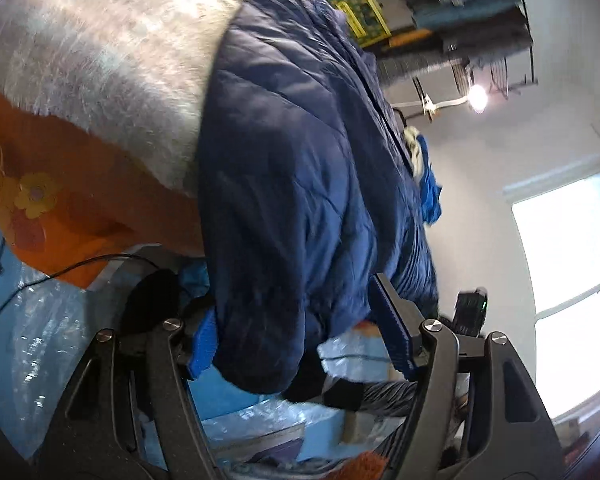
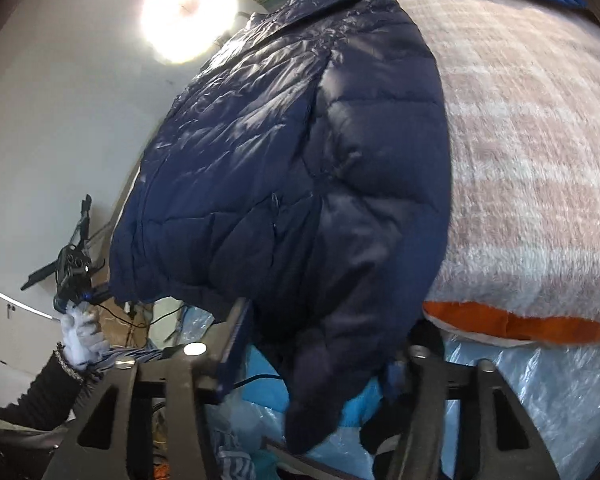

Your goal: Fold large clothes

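Note:
A navy quilted puffer jacket (image 1: 292, 168) lies on a bed with a grey-and-white fleece blanket (image 1: 112, 60); its lower edge hangs over the bed's side. My left gripper (image 1: 304, 340) has its blue-padded fingers (image 1: 204, 340) either side of the hanging hem, the fabric bunched between them. In the right wrist view the same jacket (image 2: 292, 152) droops over the edge, and my right gripper (image 2: 324, 344) holds a dark fold of it between its fingers. The left gripper (image 2: 74, 268) shows at the jacket's far corner.
An orange flowered sheet (image 1: 40, 208) and plastic-wrapped mattress (image 2: 520, 392) lie under the blanket (image 2: 540, 140). A bright blue garment (image 1: 430, 192) sits beyond the jacket. Shelves of folded clothes (image 1: 460, 4), a lamp (image 1: 478, 98) and a window (image 1: 572, 280) are behind.

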